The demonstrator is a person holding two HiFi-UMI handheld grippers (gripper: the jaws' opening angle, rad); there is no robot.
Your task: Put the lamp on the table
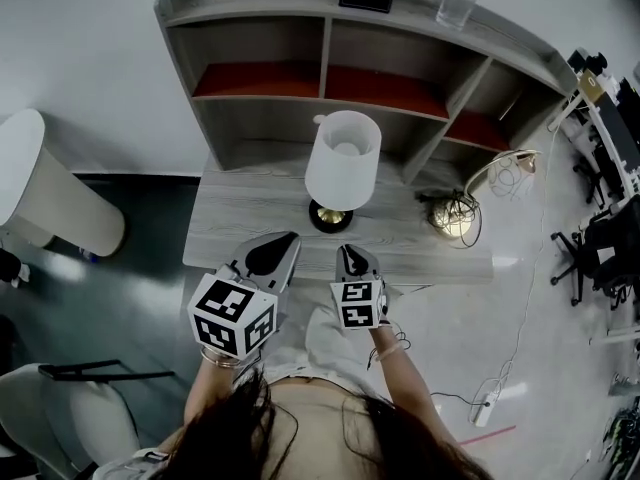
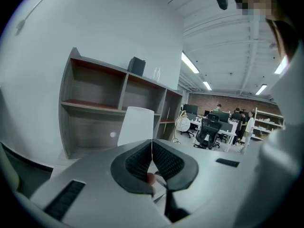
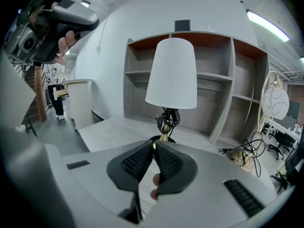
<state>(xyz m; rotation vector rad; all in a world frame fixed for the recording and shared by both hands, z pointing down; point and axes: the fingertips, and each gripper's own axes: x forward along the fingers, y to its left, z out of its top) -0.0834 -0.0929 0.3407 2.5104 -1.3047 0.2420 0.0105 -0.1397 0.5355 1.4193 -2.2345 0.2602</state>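
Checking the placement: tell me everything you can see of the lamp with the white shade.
The lamp stands upright on the grey wood-look table, before the shelf. It has a tapered white shade, a brass-looking stem, a dark round base, and a black cord bundled round the stem. Only the table touches it.
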